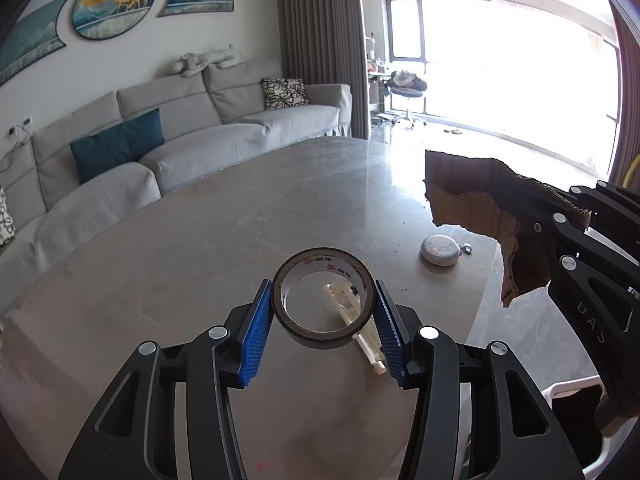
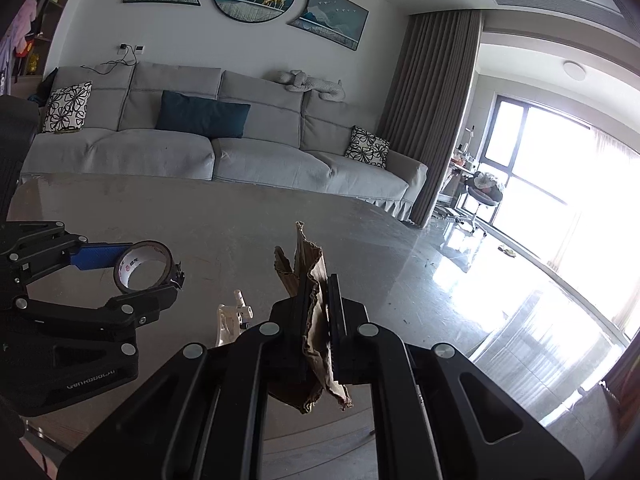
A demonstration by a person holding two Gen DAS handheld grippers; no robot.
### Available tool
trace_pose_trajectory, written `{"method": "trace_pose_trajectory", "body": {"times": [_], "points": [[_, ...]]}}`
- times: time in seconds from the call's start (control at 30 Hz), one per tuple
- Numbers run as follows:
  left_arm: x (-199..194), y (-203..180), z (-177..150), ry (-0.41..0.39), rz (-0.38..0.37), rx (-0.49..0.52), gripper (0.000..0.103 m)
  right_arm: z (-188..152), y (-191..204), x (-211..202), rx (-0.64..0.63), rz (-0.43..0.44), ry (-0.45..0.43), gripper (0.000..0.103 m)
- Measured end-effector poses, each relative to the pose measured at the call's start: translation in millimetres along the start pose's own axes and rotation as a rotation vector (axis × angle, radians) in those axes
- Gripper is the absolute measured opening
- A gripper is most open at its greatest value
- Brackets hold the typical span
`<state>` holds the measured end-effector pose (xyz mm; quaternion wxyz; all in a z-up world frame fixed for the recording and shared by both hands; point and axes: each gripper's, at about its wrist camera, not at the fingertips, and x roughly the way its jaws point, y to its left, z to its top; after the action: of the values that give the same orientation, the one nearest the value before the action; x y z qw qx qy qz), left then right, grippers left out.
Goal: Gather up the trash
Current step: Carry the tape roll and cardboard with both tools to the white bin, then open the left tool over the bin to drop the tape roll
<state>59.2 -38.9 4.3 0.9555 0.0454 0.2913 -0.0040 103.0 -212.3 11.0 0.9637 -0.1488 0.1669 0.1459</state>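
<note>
Brown torn corrugated cardboard scrap (image 2: 310, 280) is pinched upright in the right claw (image 2: 320, 300), clear of the grey stone tabletop (image 1: 200, 240). Beside it, the left claw (image 1: 324, 308) clamps a dark tape roll (image 1: 324, 296) between blue pads (image 1: 256, 328), above a clear plastic piece (image 1: 360, 328) lying on the tabletop.

A polished stone-look table (image 1: 200, 248) gleams under window light, its smooth top faintly smudged. A tape roll (image 1: 324, 298) shows a dull dark outer band and glossy white printed core, pressed between ribbed blue plastic pads (image 1: 256, 336) of the matt black left gripper (image 1: 324, 320). Torn brown corrugated cardboard (image 2: 314, 320), rough-edged and fibrous, sits in the right gripper (image 2: 320, 312). A clear plastic piece (image 1: 360, 320) lies near the table's front edge.
</note>
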Motion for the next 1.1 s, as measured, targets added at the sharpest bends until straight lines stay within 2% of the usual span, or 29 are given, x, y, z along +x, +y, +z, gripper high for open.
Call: {"method": "trace_pose_trajectory", "body": {"times": [0.3, 0.57, 0.87, 1.1], "points": [[-30, -57, -5, -0.025, -0.069, 0.096, 0.050, -31, -32, -52, 0.065, -0.070, 0.009, 0.009], [-53, -118, -17, -0.029, -0.163, 0.175, 0.050, -72, -63, -101, 0.126, -0.166, 0.040, 0.009], [-70, -193, -42, -0.009, -0.300, 0.255, 0.050, -133, -96, -154, 0.211, -0.292, 0.112, 0.009], [-80, -253, -73, 0.053, -0.404, 0.307, 0.050, -178, -115, -190, 0.261, -0.383, 0.177, 0.009]]}}
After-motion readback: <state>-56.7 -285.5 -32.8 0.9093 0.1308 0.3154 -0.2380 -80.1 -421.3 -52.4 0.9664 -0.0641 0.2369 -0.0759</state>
